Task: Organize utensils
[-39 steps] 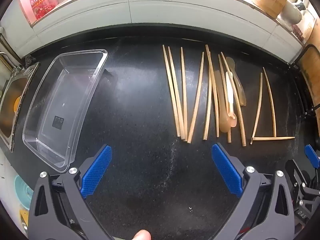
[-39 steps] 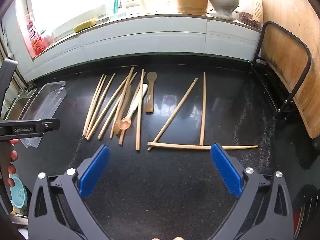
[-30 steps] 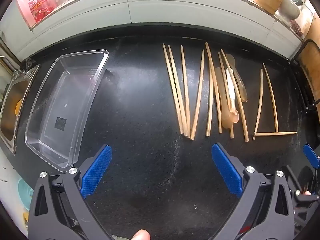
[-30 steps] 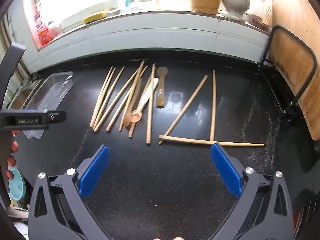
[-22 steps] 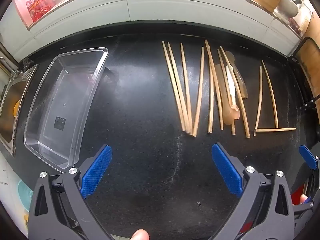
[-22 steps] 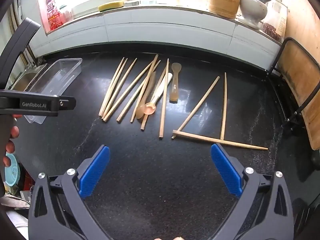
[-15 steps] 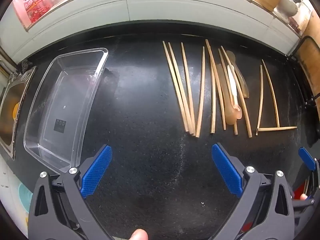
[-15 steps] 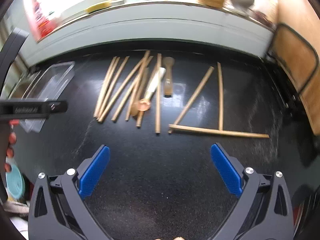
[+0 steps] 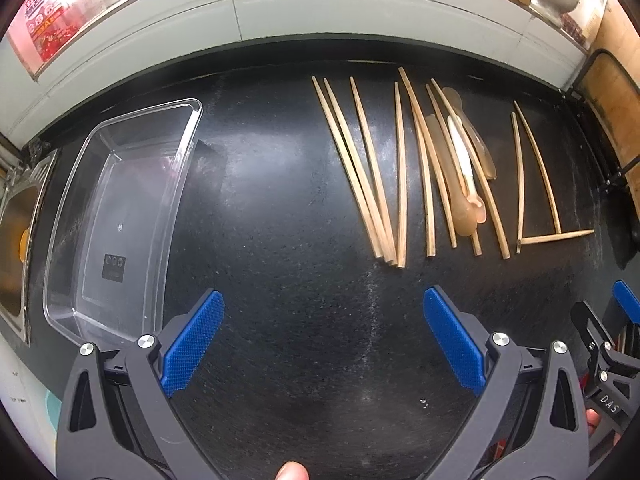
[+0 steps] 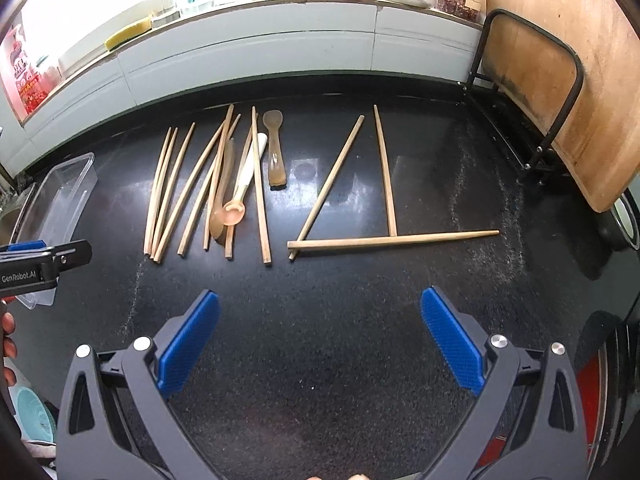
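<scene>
Right wrist view: most chopsticks [image 10: 176,192] lie fanned on the black counter [image 10: 320,320], long axes running near-to-far; one chopstick [image 10: 392,239] lies crosswise. Right gripper [image 10: 319,340] and left gripper [image 9: 322,338] both gape, empty.

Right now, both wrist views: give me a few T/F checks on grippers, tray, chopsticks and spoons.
1. Both grippers are open and hold nothing. True: the left gripper and right gripper have their jaws wide apart over bare counter.
2. The clear plastic tray already holds chopsticks. False: nothing lies in it.
3. One chopstick lies crosswise at the near ends of two others. True.
4. The spoons lie apart from the chopsticks, by the tray. False: they lie among the chopstick pile.
5. The tray sits on the sink side of the utensils. True.
</scene>
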Demonstrator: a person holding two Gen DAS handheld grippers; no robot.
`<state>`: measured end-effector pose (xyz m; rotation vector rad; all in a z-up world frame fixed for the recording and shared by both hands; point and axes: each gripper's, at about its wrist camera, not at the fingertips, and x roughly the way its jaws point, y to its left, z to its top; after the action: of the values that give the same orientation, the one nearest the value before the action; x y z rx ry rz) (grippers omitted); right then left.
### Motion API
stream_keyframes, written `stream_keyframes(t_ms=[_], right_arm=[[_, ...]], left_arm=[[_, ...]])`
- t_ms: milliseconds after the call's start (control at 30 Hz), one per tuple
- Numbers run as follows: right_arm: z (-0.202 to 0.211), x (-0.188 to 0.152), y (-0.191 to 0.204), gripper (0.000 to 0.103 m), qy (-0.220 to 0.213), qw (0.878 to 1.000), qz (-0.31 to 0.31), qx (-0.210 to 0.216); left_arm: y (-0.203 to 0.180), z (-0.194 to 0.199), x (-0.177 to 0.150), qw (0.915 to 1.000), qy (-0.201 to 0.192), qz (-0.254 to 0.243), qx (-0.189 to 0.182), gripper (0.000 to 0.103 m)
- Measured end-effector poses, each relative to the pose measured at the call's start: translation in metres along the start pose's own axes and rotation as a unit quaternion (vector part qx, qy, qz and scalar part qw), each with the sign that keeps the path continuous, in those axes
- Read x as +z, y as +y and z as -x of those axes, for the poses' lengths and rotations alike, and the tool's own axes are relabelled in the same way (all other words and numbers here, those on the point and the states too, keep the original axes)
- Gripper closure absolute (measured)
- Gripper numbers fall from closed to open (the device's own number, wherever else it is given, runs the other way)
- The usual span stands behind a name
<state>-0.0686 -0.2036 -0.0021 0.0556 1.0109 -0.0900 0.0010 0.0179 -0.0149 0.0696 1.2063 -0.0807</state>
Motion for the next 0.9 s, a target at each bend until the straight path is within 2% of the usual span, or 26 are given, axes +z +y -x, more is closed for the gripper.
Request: stream_keyframes(t_ms=[400, 533, 633, 767, 900], right_arm=[[-0.003, -0.024, 0.015, 0.005, 0.031, 0.999, -0.023, -0.030], [-0.001, -0.027, 0.023, 0.005, 0.027, 0.999, -0.016, -0.033], [0.000, -0.029, 0.027, 0.005, 0.024, 0.999, -0.016, -0.033], [0.002, -0.029, 0.021, 0.005, 0.021, 0.998, -0.060, -0.011], [0.003, -0.027, 0.017, 0.005, 0.015, 0.997, -0.075, -0.011]], left_arm=[[0.010, -0.006, -0.008, 0.9992, 0.000, -0.038, -0.013, 0.006], [0.013, -0.005, -0.011, 0.9988, -0.006, -0.044, -0.018, 0.006], [0.016, -0.003, -0.014, 0.9988, -0.011, -0.043, -0.019, 0.006], [0.027, 0.003, -0.018, 0.9992, -0.022, -0.021, -0.024, 0.006], [0.035, 0.004, -0.023, 0.9996, -0.021, -0.003, -0.020, 0.006]])
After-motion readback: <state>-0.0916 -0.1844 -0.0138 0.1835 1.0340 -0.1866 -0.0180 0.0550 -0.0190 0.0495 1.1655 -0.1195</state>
